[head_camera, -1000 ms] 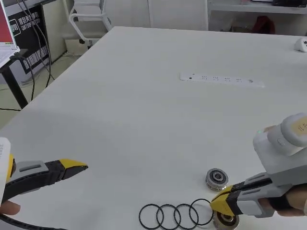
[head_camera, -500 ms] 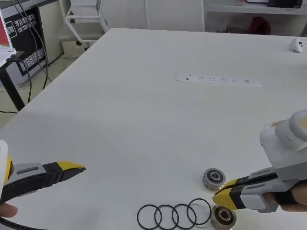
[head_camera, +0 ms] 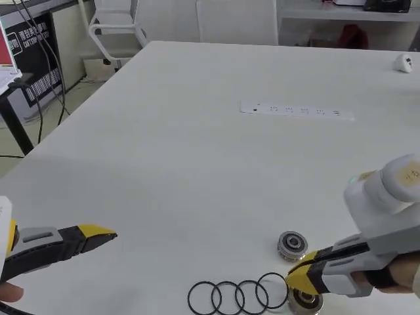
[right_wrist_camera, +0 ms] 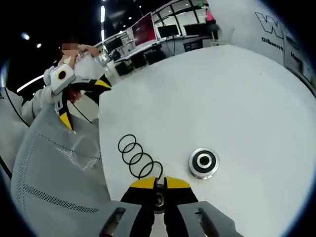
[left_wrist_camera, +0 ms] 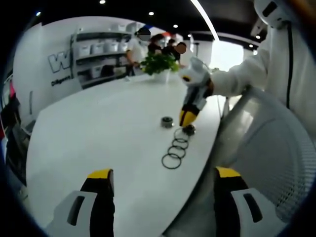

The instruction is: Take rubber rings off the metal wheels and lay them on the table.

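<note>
Several black rubber rings (head_camera: 237, 296) lie in an overlapping row near the table's front edge (right_wrist_camera: 138, 157) (left_wrist_camera: 176, 148). One metal wheel (head_camera: 293, 243) (right_wrist_camera: 204, 162) (left_wrist_camera: 167, 121) sits flat just beyond the row's right end. A second wheel (head_camera: 306, 301) (left_wrist_camera: 189, 130) lies under the yellow tips of my right gripper (head_camera: 298, 275) (right_wrist_camera: 159, 185). That gripper's jaws are pressed almost together, and the wheel shows dark through the thin gap, beside the last ring. Low at the left, off the table's corner, my left gripper (head_camera: 98, 234) (left_wrist_camera: 163, 197) is held wide open with nothing in it.
A white power strip (head_camera: 296, 110) lies further back on the white table (head_camera: 197, 164). A small white object (head_camera: 405, 63) sits at the far right. A mesh chair (left_wrist_camera: 266, 148) stands close to the near edge. People and a plant (left_wrist_camera: 159, 63) are at the far end.
The head camera has shifted slightly. My right gripper's tip lifted off the near wheel, then settled back over it. The left gripper has stayed where it was.
</note>
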`<state>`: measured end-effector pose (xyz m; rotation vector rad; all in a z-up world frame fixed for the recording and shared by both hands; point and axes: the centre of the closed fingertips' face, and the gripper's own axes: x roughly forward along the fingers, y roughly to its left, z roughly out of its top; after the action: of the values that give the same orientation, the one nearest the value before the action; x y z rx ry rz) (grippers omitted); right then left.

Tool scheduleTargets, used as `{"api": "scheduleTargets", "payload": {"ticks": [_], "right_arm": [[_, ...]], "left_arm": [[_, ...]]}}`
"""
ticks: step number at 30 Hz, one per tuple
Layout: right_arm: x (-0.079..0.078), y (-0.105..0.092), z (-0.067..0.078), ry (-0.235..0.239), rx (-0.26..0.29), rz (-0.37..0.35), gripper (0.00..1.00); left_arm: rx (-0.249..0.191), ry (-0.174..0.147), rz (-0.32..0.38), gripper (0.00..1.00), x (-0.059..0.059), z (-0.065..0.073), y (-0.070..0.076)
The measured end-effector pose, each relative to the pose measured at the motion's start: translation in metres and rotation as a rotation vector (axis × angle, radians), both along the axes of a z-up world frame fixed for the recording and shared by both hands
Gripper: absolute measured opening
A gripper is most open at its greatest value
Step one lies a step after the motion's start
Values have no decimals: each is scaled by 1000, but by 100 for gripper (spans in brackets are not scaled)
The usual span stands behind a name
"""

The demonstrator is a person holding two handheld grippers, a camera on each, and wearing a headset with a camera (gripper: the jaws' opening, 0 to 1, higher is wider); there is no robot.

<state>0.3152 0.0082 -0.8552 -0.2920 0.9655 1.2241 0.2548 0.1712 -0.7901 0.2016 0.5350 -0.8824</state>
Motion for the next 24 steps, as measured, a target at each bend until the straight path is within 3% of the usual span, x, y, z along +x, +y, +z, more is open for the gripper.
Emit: {"api": "scheduleTargets", "payload": {"ticks": [11,24], "right_arm": [[-2,-3,1,16,20,-6,0],[0,-10,4,-2,16,-24,4]], "left_arm": [[0,2,11,84,0,-1,1],[-1,-5,2,84,1,0,-2]]}}
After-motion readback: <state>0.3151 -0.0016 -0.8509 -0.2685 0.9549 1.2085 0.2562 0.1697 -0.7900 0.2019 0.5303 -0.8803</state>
